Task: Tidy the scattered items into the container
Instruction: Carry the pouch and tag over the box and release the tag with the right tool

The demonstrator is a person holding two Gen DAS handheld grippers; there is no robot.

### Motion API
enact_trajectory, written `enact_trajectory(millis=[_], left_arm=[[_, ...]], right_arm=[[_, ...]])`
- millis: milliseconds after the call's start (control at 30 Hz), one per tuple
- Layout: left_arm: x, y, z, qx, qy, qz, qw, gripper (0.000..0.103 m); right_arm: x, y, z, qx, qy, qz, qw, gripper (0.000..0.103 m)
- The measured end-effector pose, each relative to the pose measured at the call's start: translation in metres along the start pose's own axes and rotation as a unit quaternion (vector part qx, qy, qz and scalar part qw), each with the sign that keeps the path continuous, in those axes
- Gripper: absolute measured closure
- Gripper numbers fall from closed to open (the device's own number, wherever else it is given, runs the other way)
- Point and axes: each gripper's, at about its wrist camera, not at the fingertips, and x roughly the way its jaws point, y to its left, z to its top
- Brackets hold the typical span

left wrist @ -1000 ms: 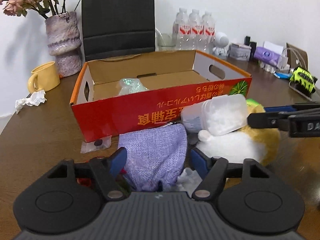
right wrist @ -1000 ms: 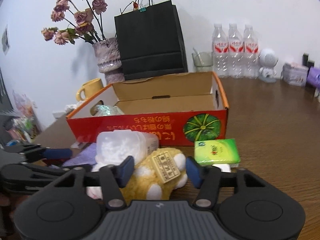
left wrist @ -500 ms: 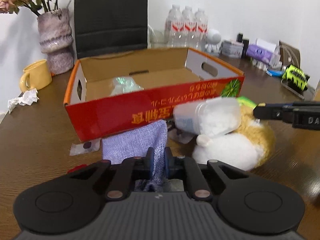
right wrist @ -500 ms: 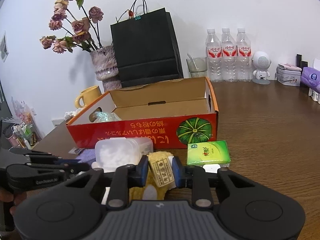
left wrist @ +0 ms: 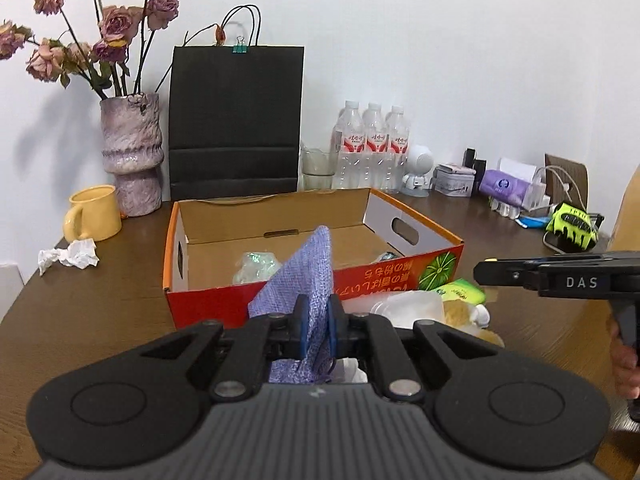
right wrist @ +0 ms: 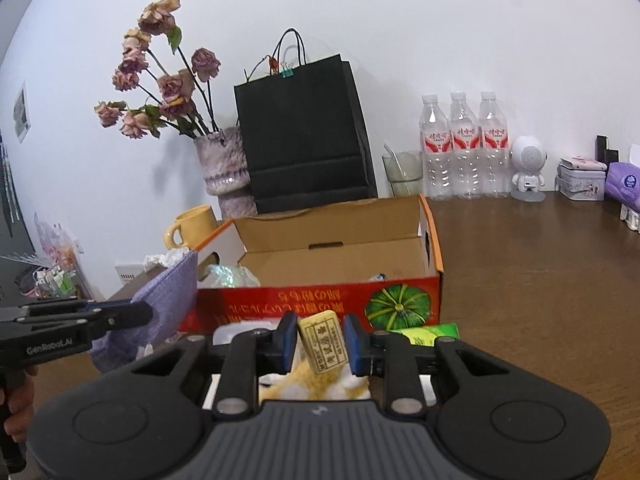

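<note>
**Both grippers clamping scattered items in front of the pumpkin box**

The left gripper (left wrist: 316,322) is pinching a lilac woven-fabric pouch (left wrist: 308,276) between its blue-padded fingers (left wrist: 301,326), which are pressed almost together on the cloth. The pouch is hanging clear of the brown wooden desk (left wrist: 100,300), its upper corner standing up in front of the near wall of the red-and-orange cardboard box with a green pumpkin print (left wrist: 400,276), its lower end drooping behind the fingers. The weave is looking coarse and slightly creased.

The right gripper (right wrist: 320,340) is clamping a yellow-and-white plush toy (right wrist: 316,384) by the part bearing its tan printed cardboard tag (right wrist: 324,342); the tag is standing tilted between the two fingers (right wrist: 286,340), while the fluffy body is sitting low behind them, just in front of the box. Whether the toy is off the desk cannot be told.

A clear plastic tub of white cotton (left wrist: 408,308) is lying beside the plush, and a green tissue packet (right wrist: 432,334) is resting near the pumpkin print. Inside the box, a crumpled shiny plastic wrapper (left wrist: 256,266) is lying on the cardboard floor. The box is open-topped, with oval hand holes in its end walls.
</note>
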Motion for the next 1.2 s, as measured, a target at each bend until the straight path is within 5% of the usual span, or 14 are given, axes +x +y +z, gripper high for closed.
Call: enact_trajectory(millis=[867, 1067, 1200], left_arm=[[0.034, 0.031, 0.068, -0.081, -0.079, -0.046, 0.9925, 0.095], [0.064, 0.048, 0.091, -0.119, -0.113, -0.036, 0.9858, 0.097], [0.098, 0.059, 0.094, -0.138, -0.087, -0.027, 0.9863, 0.097]], right_arm=[[0.065, 0.009, 0.075, -0.001, -0.025, 0.016, 1.0, 0.079], [0.097, 0.0, 0.088, 0.005, -0.016, -0.013, 1.0, 0.079], [0.131, -0.01, 0.09, 0.014, 0.015, -0.028, 0.999, 0.079]])
